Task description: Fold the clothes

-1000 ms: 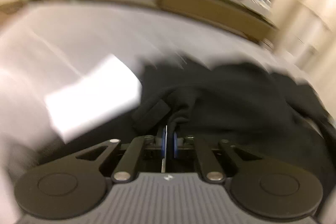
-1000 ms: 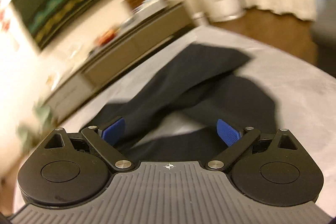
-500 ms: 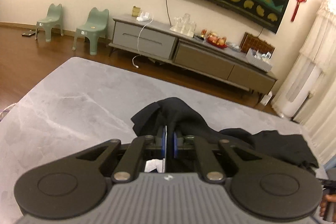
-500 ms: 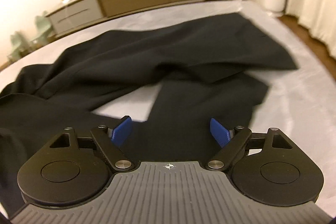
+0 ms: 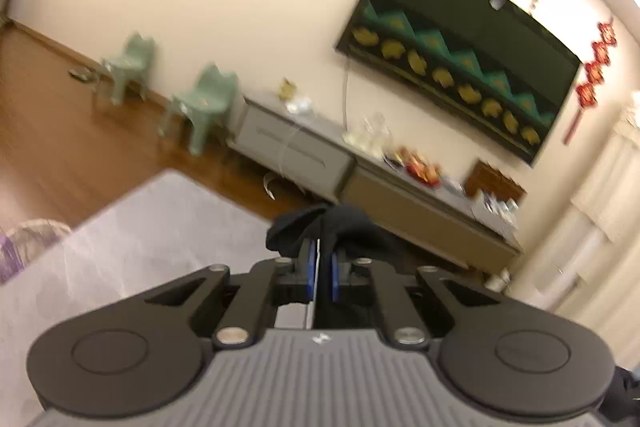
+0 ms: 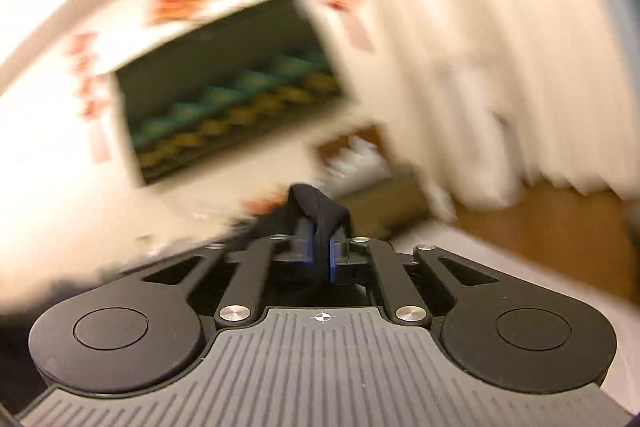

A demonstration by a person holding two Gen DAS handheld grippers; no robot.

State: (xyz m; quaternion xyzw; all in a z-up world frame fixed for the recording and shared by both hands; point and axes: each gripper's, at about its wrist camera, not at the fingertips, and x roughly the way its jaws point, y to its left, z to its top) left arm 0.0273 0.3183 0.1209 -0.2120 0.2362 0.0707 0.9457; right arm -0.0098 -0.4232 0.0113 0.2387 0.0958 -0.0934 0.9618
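Note:
A black garment [image 5: 348,223] bunches over my left gripper [image 5: 322,259], which is shut on a fold of it above the grey marble table [image 5: 140,227]; a thin white edge shows between the blue pads. In the blurred right wrist view, a fold of the same black garment [image 6: 316,203] sits pinched between the blue pads of my right gripper [image 6: 320,251], whose jaws are closing on it. Both grippers are raised off the table and look out at the room. The rest of the garment hangs out of sight below them.
A long low cabinet [image 5: 300,151] with small items on top runs along the far wall under a dark wall panel [image 5: 460,47]. Two green child chairs [image 5: 208,103] stand on the wooden floor at the left. White curtains [image 5: 600,207] hang at the right.
The right gripper's wide jaws have closed on a fold of the black garment and lifted it off the table. The left gripper has risen and tilted up, still gripping its fold.

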